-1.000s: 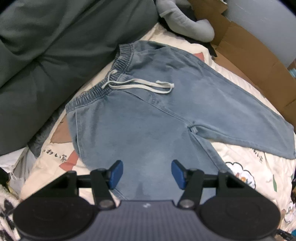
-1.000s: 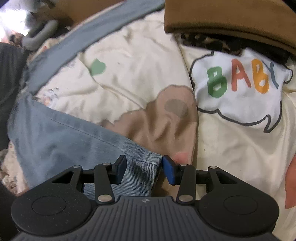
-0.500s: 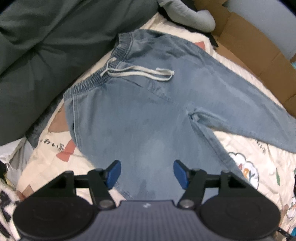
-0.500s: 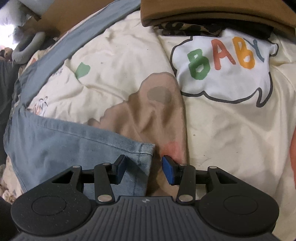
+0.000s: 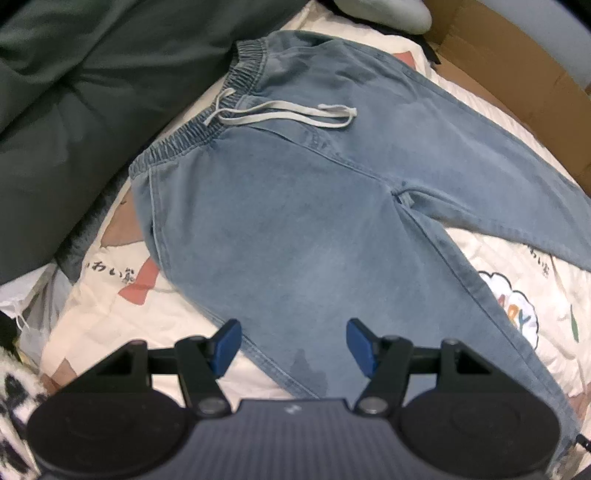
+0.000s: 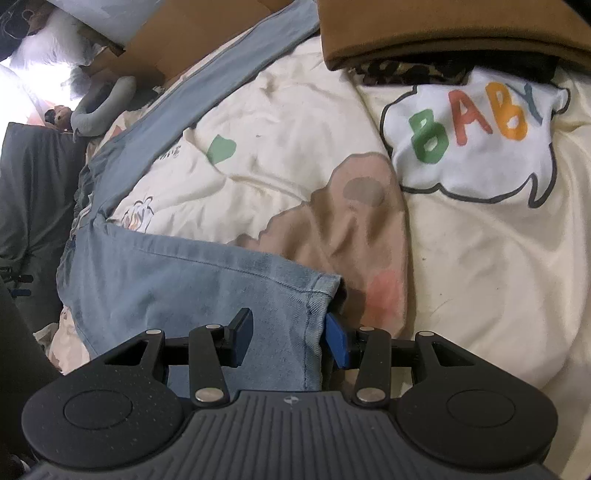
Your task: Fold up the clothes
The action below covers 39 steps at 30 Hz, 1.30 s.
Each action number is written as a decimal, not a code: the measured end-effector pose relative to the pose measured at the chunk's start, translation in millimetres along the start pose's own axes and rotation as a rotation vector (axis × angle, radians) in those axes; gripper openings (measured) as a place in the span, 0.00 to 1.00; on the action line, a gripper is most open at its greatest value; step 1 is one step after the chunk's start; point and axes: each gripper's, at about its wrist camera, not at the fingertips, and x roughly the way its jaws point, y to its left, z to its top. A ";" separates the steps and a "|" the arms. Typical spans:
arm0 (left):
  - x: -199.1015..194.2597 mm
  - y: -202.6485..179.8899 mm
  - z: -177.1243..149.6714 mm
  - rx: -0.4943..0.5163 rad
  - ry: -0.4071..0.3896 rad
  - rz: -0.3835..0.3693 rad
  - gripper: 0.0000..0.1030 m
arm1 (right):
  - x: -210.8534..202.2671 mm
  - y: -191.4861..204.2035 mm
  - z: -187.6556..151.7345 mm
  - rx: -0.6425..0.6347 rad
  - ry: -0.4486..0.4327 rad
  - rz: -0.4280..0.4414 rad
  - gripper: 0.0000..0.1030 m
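Left wrist view shows me a dark green duvet (image 5: 66,110) bunched at ten o'clock and brown cardboard (image 5: 517,85) at two o'clock, both bordering the cream printed quilt (image 5: 96,306); nothing covers the jeans (image 5: 295,206). These light blue denim jeans lie flat on the quilt, face up, with a gathered elastic waistband (image 5: 207,122) and a pale drawstring (image 5: 280,112) trailing across the front. Their long axis runs from the waistband at eleven o'clock to the legs at four o'clock. My left gripper (image 5: 293,345) hovers with jaws apart over the nearer leg's outer edge, gripping nothing. On the right wrist view, a folded brown garment (image 6: 443,29) sits at one o'clock. My right gripper (image 6: 288,341) straddles the leg hem (image 6: 317,295), jaws apart, pads not pressing.
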 end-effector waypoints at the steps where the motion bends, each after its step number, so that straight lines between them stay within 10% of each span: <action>1: 0.0 0.5 0.5 0.002 0.000 0.003 0.64 | 2.3 0.7 0.5 0.000 0.000 -0.007 0.48; 12: 19.1 6.4 -2.9 -0.028 0.029 -0.006 0.64 | 29.0 -10.7 10.5 0.175 -0.005 -0.058 0.46; 16: 24.0 5.4 -3.9 -0.045 0.041 -0.017 0.64 | 29.3 -9.4 12.6 0.182 -0.005 -0.118 0.08; 39: 47.7 17.8 -23.9 -0.149 0.028 -0.072 0.64 | -33.0 25.3 30.8 0.143 -0.113 -0.204 0.03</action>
